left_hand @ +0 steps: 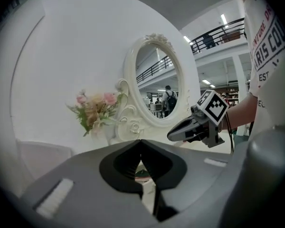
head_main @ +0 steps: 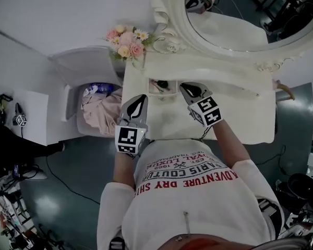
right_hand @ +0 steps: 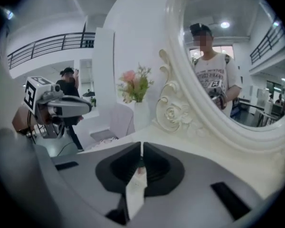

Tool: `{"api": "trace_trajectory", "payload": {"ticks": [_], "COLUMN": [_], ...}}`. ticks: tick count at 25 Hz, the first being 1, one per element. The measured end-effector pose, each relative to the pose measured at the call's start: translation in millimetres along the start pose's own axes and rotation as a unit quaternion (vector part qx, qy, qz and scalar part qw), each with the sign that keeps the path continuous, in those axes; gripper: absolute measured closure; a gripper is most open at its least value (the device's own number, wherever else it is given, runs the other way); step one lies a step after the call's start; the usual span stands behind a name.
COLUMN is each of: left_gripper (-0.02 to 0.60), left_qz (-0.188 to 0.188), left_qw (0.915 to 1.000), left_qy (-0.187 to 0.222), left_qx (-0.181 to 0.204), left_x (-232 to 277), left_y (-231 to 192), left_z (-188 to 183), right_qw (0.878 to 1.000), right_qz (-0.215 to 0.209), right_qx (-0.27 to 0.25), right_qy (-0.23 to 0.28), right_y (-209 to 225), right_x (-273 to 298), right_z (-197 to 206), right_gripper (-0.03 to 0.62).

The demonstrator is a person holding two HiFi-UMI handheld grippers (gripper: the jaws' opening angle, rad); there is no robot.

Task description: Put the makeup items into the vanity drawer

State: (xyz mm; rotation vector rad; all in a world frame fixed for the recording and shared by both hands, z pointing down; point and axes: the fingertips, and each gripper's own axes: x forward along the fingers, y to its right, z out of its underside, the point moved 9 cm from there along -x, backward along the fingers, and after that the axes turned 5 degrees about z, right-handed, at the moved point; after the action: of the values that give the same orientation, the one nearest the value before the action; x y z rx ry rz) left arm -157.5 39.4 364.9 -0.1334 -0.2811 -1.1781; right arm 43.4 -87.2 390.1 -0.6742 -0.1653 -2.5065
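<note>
The makeup items (head_main: 162, 84) lie in a small white tray (head_main: 152, 92) at the back of the white bench (head_main: 250, 119), just below the mirror's frame. There is a dark roundish piece and a couple of slim pinkish sticks, all too small from above to name one by one.

One more small item (right_hand: 140, 168), dark with a touch of pink, sits in the slit of the right hand-held gripper (right_hand: 141, 148), whose jaws are clenched on it. I cannot tell what kind of item it is. That gripper hangs over the bench just right of the tray, pointing towards the mirror.

The left hand-held gripper (left_hand: 141, 144) is over the bench's front edge, left of the tray. Its jaws are clenched tip to tip with nothing between them.

Beyond stands the oval mirror (head_main: 235, 14) in its carved white frame. At the bench's back left corner is a bunch of pink and cream flowers (head_main: 126, 40) in a pale vase. On the floor left of the bench is a white bin (head_main: 73, 113) holding pink cloth. The person wears a white printed shirt (head_main: 198, 191).
</note>
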Motion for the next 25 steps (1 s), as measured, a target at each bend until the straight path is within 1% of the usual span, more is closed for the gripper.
{"api": "trace_trajectory", "payload": {"ticks": [2, 5, 7, 9, 13, 18, 21, 25], "left_gripper": [0.571, 0.571, 0.571, 0.571, 0.571, 0.571, 0.571, 0.571], "left_qz": [0.019, 0.036, 0.049, 0.062, 0.083, 0.099, 0.101, 0.099], "left_qw": [0.9997, 0.9989, 0.9981, 0.9972, 0.9952, 0.9938, 0.9936, 0.9940], "left_qy": [0.010, 0.024, 0.028, 0.028, 0.032, 0.032, 0.031, 0.031], "left_qx": [0.013, 0.019, 0.024, 0.033, 0.041, 0.041, 0.039, 0.035], "left_x": [17.0, 41.3, 55.8, 67.2, 85.0, 99.0, 103.7, 104.4], "left_y": [2.0, 7.5, 13.3, 20.9, 35.4, 46.1, 49.4, 52.0], "left_z": [-13.1, -33.4, -45.3, -53.4, -65.3, -70.4, -70.9, -70.2], "right_qw": [0.999, 0.993, 0.987, 0.983, 0.978, 0.972, 0.972, 0.974], "right_qz": [0.031, 0.082, 0.114, 0.135, 0.144, 0.173, 0.177, 0.171], "right_qx": [0.019, 0.022, 0.027, 0.034, 0.050, 0.061, 0.054, 0.037], "right_qy": [0.037, 0.085, 0.107, 0.121, 0.144, 0.148, 0.144, 0.141], "right_y": [14.8, 36.7, 47.5, 55.7, 67.5, 77.6, 80.0, 79.2], "right_x": [-19.9, -48.8, -67.7, -83.7, -107.2, -121.0, -124.8, -125.8], "right_z": [-3.3, -9.1, -9.4, -7.4, -1.1, 9.7, 12.5, 14.2], "right_gripper": [0.578, 0.583, 0.583, 0.584, 0.585, 0.585, 0.585, 0.585]}}
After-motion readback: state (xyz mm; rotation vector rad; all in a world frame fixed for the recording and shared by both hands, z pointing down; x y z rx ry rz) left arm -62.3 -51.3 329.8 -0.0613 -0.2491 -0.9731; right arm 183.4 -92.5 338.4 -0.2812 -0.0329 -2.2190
